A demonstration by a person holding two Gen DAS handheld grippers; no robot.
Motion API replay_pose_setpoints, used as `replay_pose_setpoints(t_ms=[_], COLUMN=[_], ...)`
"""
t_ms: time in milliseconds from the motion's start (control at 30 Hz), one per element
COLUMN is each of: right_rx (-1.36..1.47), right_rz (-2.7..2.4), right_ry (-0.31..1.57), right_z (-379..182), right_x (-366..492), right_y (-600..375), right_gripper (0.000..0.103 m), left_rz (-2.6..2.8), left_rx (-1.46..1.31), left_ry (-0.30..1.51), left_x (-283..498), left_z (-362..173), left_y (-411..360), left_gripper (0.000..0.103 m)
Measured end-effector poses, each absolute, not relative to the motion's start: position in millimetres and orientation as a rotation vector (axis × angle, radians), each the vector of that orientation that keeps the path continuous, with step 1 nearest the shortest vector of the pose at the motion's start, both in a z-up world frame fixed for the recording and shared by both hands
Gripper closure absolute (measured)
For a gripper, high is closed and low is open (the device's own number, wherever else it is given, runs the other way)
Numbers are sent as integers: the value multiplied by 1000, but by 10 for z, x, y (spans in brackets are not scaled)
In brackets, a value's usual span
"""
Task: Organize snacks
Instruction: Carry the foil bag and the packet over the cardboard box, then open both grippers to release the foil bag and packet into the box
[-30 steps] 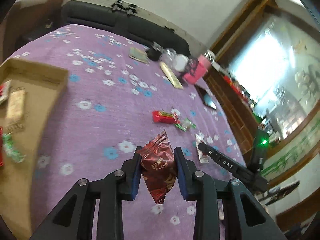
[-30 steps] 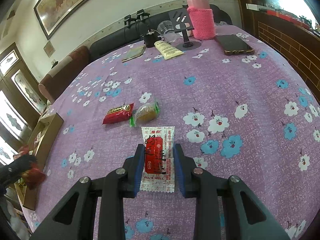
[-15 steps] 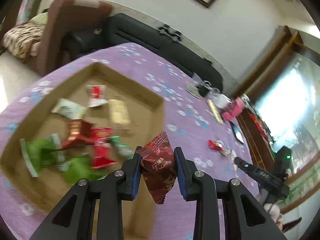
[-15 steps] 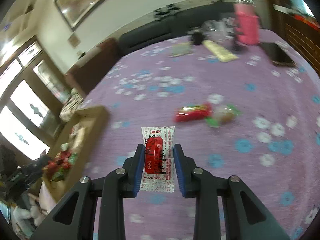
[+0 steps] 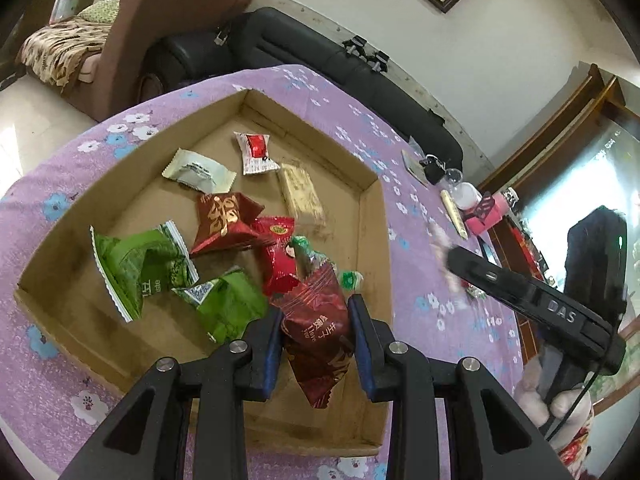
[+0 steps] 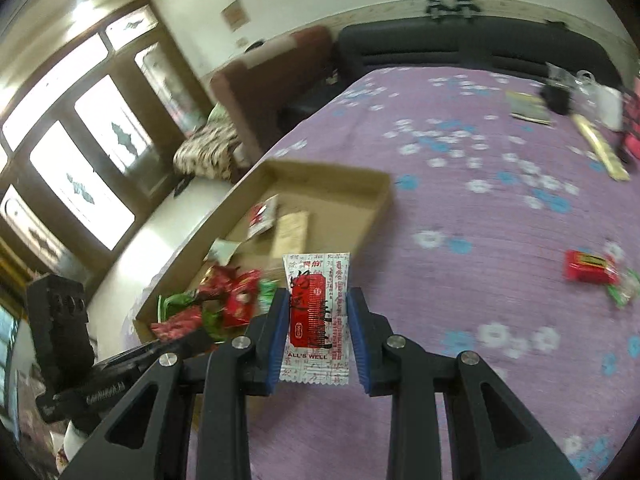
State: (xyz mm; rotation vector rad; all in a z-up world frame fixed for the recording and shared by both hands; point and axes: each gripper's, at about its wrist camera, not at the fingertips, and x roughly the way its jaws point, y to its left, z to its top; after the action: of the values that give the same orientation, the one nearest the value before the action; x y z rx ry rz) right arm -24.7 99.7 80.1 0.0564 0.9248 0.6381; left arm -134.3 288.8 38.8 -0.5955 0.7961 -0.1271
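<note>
A shallow cardboard box (image 5: 372, 216) lies on the purple flowered tablecloth (image 5: 424, 200) and holds several snack packets in green, red and white. My left gripper (image 5: 316, 320) hangs over the box's near right part, shut on a dark red snack packet (image 5: 316, 328). In the right wrist view my right gripper (image 6: 318, 320) is shut on a white sachet with a red label (image 6: 316, 312), above the cloth just right of the cardboard box (image 6: 380, 196). A red packet (image 6: 588, 272) and a green-ended sweet (image 6: 620, 288) lie on the cloth at the far right.
At the table's far end stand a pink-sleeved bottle (image 5: 486, 216), a tube (image 5: 454, 212), a clear cup and a small booklet (image 6: 528, 108). A dark sofa (image 5: 320, 64) and a brown armchair (image 5: 160, 20) stand behind the table. The right gripper's body (image 5: 536, 304) and the hand holding it show at the left view's right side.
Both grippers swept left across the table with their packets held. The left one went from open cloth to over the box; the right one went from the table's middle to beside the box.
</note>
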Motion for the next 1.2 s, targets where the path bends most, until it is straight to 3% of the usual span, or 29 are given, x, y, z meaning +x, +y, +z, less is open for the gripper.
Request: replay_pose_setpoints(t_ms=[267, 767, 1000, 1200], right_rx=[-88, -152, -128, -67], right_rz=[645, 589, 563, 551], right_ry=[945, 948, 948, 935], right_z=[599, 499, 441, 525], right_x=[-222, -106, 2, 14], right_y=[1650, 1820, 1829, 1660], right_gripper=[74, 74, 73, 67], left_rz=[-141, -159, -176, -138], left_rx=[-542, -568, -594, -635], left_ry=[814, 800, 785, 715], left_x=[-1360, -1369, -1394, -1486], left_z=[393, 389, 443, 549], left_y=[2855, 2893, 2893, 3007], left_gripper=[71, 70, 51, 49])
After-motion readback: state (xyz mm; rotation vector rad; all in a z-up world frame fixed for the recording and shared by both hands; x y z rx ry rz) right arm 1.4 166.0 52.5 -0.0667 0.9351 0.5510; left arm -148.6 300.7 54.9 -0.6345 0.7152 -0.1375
